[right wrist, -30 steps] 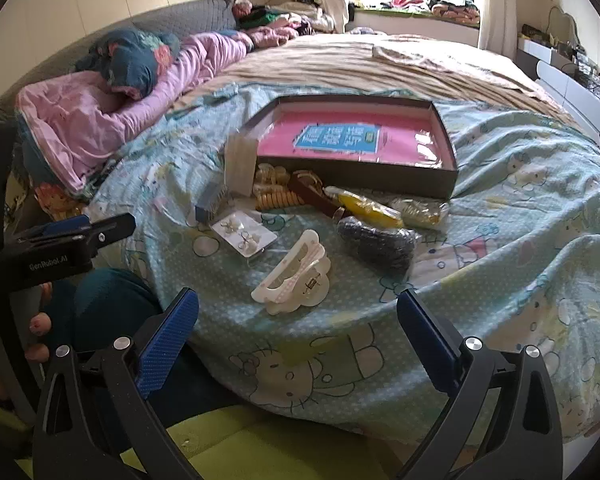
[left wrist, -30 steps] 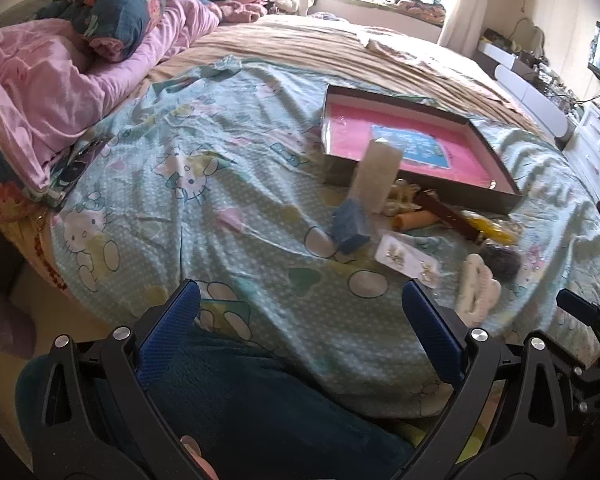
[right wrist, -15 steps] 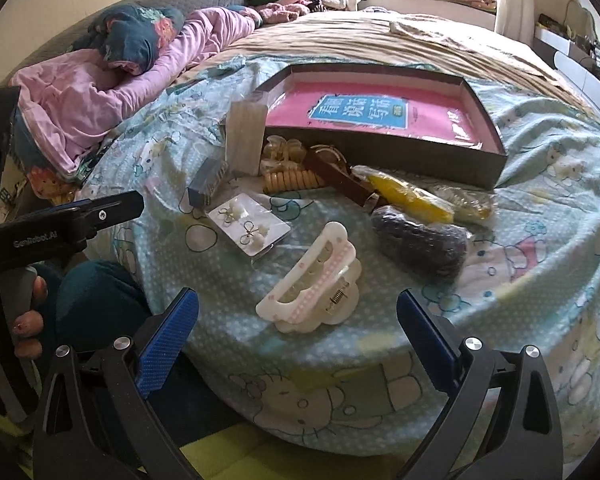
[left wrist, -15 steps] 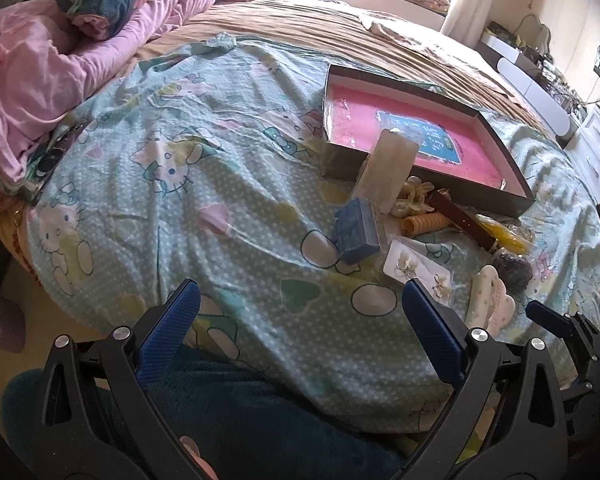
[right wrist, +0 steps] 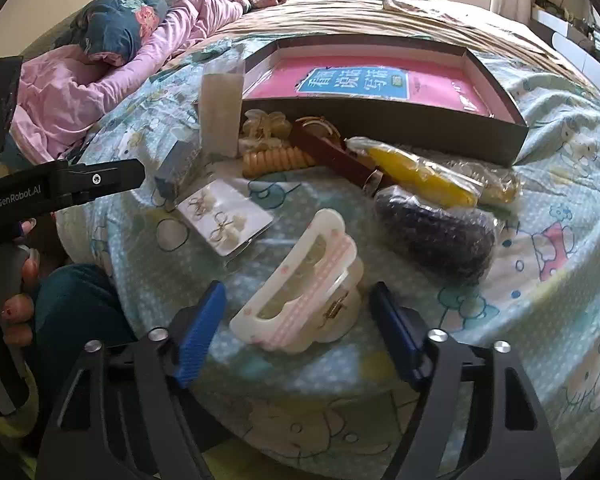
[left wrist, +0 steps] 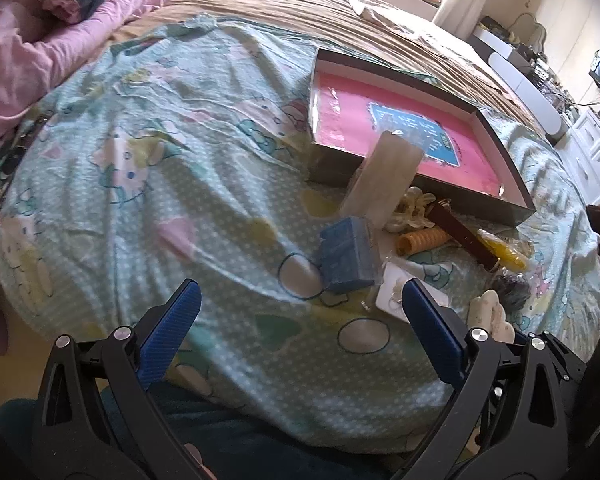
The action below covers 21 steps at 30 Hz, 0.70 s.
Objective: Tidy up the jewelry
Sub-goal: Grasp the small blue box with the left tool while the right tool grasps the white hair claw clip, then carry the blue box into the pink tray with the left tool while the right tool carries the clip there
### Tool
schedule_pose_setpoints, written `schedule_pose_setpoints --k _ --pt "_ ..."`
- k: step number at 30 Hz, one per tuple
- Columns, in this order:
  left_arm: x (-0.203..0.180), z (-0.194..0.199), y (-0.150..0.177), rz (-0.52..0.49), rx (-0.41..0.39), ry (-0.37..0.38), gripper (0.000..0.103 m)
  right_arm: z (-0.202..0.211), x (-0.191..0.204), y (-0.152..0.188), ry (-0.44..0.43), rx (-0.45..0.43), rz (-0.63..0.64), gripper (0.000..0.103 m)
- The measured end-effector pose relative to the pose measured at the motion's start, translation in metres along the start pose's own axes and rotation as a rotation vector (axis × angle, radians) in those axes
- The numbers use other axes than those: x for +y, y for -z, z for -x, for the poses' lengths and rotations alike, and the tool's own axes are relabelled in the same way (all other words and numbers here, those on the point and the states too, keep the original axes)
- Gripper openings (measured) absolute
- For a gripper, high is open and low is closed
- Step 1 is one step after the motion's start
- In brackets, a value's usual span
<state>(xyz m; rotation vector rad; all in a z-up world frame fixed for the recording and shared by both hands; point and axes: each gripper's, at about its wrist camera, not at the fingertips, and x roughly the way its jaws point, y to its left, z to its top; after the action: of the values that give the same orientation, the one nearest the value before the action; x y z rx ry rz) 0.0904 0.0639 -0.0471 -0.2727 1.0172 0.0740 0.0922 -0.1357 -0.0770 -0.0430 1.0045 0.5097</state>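
Observation:
A white and pink hair claw clip [right wrist: 300, 276] lies on the cartoon bedsheet between the pads of my right gripper [right wrist: 298, 332]. Its jaws are closing, with narrow gaps left on both sides of the clip. Beyond it lie an earring card [right wrist: 224, 220], a small blue box [right wrist: 172, 164], an orange spiral hair tie [right wrist: 276, 160], a brown strap [right wrist: 332, 156], a yellow bagged piece [right wrist: 420, 180] and a dark bead bag [right wrist: 432, 228]. The dark tray with a pink liner [right wrist: 380, 120] sits behind them. My left gripper [left wrist: 302, 332] hangs open over the sheet, just short of the blue box [left wrist: 348, 258].
A translucent packet [left wrist: 388, 172] leans on the tray's front wall [left wrist: 420, 188]. A pink quilt [left wrist: 40, 60] and pillows fill the bed's left side. The bed edge runs just under both grippers, above a person's teal-clad legs [right wrist: 72, 304]. White furniture [left wrist: 588, 148] stands at right.
Both grippers have sunk and come closer to the items on the bed. The right gripper's jaws have narrowed around the hair claw clip. The left jaws remain wide.

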Motion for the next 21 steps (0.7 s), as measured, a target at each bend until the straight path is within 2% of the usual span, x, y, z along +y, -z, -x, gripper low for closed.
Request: schedule_pose_setpoints --k 5,7,9,13,15,19,21 --pt "-0.004 -0.01 -0.006 0.003 0.023 0.025 0.094 0.0 -0.004 -0.001 -0.013 -0.03 0.021 0.056" --pt "-0.004 -0.015 -0.009 0.009 0.031 0.038 0.087 0.002 -0.006 -0.001 -0.021 -0.037 0.021 0.053" --pt "-0.006 -0.019 -0.012 0.008 0.041 0.051 0.076 0.005 -0.009 -0.001 -0.026 -0.047 0.02 0.052" --pt "-0.012 -0.028 -0.015 -0.008 0.057 0.058 0.061 0.009 -0.012 -0.001 -0.028 -0.058 0.021 0.051" --pt "-0.016 -0.034 -0.015 -0.026 0.071 0.059 0.049 0.012 -0.014 -0.001 -0.035 -0.065 0.023 0.051" --pt "-0.022 -0.039 -0.012 -0.07 0.072 0.059 0.033 0.018 -0.015 -0.002 -0.045 -0.084 0.025 0.049" --pt "-0.022 -0.037 -0.013 -0.082 0.063 0.066 0.03 0.022 -0.016 -0.002 -0.057 -0.092 0.023 0.048"
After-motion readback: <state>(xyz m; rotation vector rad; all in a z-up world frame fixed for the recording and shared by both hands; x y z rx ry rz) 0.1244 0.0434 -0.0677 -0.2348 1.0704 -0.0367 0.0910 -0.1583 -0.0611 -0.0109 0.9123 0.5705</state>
